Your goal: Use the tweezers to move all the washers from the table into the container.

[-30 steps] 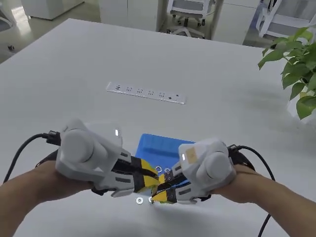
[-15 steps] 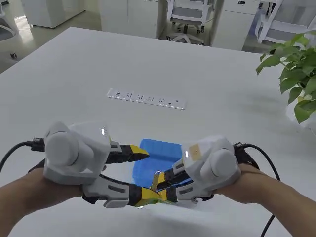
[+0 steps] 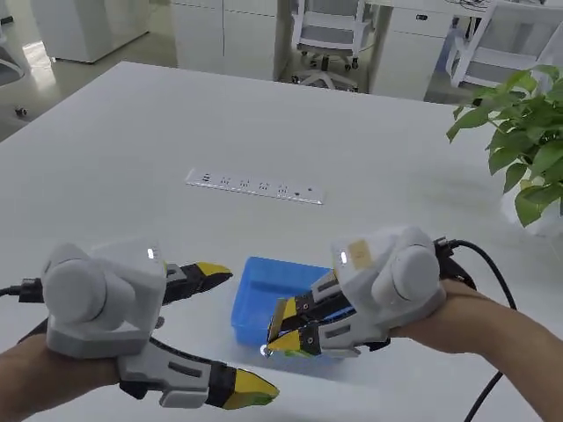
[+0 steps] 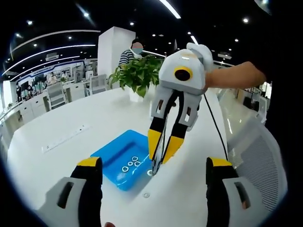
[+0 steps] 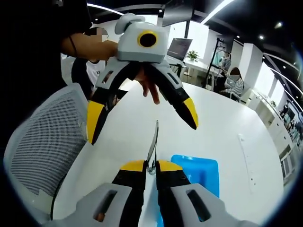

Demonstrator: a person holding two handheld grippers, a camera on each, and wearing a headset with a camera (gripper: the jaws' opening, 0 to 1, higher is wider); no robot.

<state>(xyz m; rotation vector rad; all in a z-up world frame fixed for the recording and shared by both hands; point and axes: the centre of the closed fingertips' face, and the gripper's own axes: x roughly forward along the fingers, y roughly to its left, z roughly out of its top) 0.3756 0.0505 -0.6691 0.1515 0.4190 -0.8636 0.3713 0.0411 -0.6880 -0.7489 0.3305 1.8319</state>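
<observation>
My right gripper (image 3: 283, 331) is shut on thin metal tweezers (image 5: 154, 137) that stick out forward past its jaws. In the left gripper view the tweezers (image 4: 159, 153) point down at a washer (image 4: 150, 172) beside the near corner of the blue tray (image 4: 106, 156); whether they grip it is unclear. Several washers (image 4: 131, 164) lie inside the tray, and one more washer (image 4: 146, 194) rests on the white table. My left gripper (image 3: 232, 331) stands wide open with nothing in it, left of the tray (image 3: 255, 281) and facing the right gripper (image 4: 163, 144).
A white power strip (image 3: 253, 186) lies across the table beyond the tray. A potted green plant (image 3: 519, 141) stands at the table's right edge. Office chairs (image 3: 330, 35) are behind the far edge. Cables trail from both grippers.
My left gripper has drawn back to the left from the right gripper and spread its jaws wide. The right gripper stays shut on the tweezers, over the tray's near edge.
</observation>
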